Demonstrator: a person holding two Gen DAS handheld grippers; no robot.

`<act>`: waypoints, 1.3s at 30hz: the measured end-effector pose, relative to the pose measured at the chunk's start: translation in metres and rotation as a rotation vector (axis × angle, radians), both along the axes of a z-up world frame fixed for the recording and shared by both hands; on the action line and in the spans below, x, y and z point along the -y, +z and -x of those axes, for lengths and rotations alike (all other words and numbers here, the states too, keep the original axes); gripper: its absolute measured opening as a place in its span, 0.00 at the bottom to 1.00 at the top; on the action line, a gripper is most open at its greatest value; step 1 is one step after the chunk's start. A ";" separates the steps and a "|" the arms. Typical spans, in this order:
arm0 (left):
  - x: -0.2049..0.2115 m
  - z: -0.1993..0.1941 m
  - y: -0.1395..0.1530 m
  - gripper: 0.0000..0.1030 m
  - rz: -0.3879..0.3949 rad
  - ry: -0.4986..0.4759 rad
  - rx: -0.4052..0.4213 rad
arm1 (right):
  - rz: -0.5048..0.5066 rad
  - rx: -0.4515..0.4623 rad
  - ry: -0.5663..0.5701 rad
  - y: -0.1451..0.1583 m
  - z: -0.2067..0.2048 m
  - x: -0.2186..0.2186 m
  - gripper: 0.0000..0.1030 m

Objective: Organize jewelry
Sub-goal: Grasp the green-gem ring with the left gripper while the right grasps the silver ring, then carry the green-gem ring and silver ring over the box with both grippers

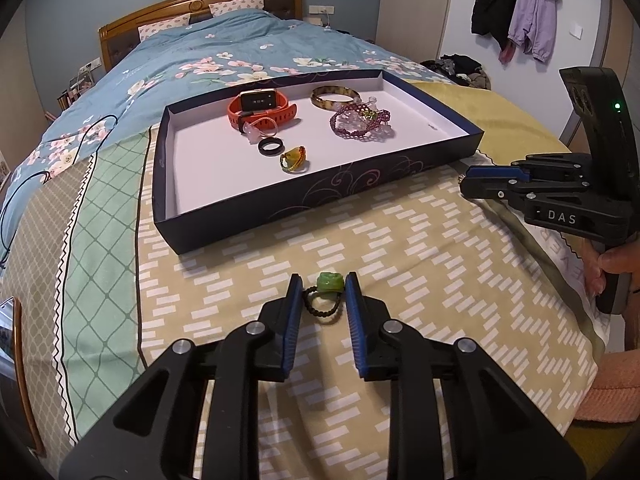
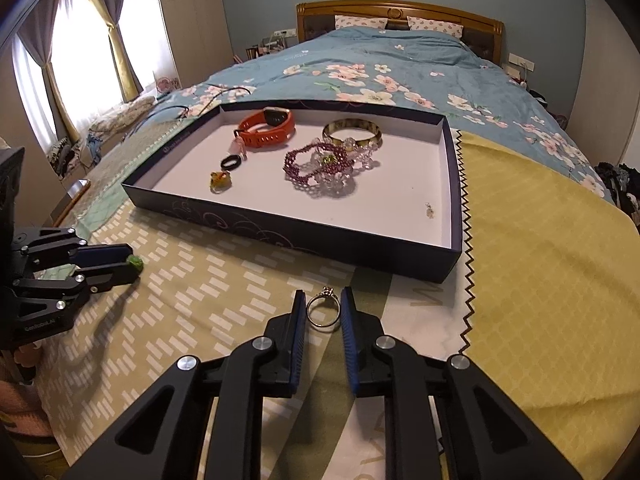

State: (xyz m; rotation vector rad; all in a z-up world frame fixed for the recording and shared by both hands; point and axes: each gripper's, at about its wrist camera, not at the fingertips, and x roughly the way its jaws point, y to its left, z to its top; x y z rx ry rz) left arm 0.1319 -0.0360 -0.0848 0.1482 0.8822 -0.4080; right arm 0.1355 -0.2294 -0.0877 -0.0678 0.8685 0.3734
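Bracketing one ring each: our left gripper (image 1: 320,286) has closed narrow on the green-stone ring (image 1: 325,296), our right gripper (image 2: 323,300) on the silver ring (image 2: 323,312), both low over the bedspread (image 1: 400,240). Pads look to be touching the bands, though contact is hard to confirm. Navy tray (image 2: 360,248) lies straight ahead, beyond both.

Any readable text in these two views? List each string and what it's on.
"DAS": white letters on the black body of the right gripper, seen in the left wrist view.
"GenRobot.AI": probable reading of small white print on the black body of the left gripper, seen in the right wrist view.
Large pale letters on the cream bed cover: only fragments show, unreadable.
Orange smartwatch screen: too small.
Dark patterned tray: only swirls visible.
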 end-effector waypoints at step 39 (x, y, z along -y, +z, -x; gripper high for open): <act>0.001 0.006 0.043 0.21 0.113 0.045 0.114 | -0.146 0.129 0.025 0.039 0.012 -0.003 0.15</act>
